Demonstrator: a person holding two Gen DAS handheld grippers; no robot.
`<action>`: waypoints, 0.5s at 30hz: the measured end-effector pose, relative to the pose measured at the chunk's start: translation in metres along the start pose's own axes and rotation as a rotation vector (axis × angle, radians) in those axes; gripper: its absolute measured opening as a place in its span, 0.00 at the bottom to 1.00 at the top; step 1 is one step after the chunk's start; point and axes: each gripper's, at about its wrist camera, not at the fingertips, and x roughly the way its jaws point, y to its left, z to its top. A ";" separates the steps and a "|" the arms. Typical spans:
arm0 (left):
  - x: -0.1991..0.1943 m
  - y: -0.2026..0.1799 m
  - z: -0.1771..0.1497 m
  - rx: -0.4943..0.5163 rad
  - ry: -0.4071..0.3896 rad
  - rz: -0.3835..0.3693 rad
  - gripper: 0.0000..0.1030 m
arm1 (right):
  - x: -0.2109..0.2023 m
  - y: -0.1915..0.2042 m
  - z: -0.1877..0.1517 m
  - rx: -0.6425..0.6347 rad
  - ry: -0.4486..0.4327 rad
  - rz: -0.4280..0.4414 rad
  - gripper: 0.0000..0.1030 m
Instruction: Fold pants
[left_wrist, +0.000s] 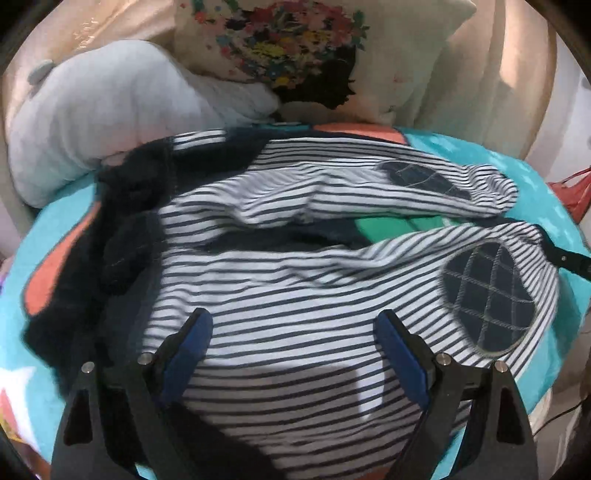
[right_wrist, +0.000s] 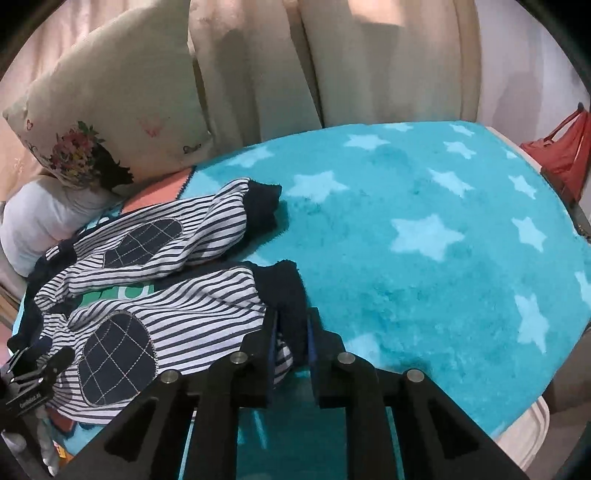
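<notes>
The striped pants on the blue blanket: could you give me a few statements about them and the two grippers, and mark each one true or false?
1. The right gripper is shut on the dark cuff of the nearer leg. True.
2. The left gripper is clamped on the waistband. False: its jaws stand wide apart above the striped pants, gripping nothing.
3. Each leg has a dark quilted knee patch. True.
4. The pants are already folded into a neat square. False: both legs lie spread apart and rumpled.
5. The blanket is plain red. False: it is turquoise with pale stars.
</notes>
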 end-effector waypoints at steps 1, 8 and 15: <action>0.000 0.007 -0.001 -0.014 0.005 0.013 0.88 | 0.002 0.001 -0.001 0.001 0.001 -0.002 0.13; -0.015 0.064 -0.002 -0.134 0.029 -0.129 0.78 | 0.004 0.001 -0.002 -0.010 -0.003 -0.002 0.15; -0.050 0.094 -0.008 -0.151 -0.023 -0.228 0.78 | -0.013 -0.012 0.003 0.038 -0.052 0.064 0.35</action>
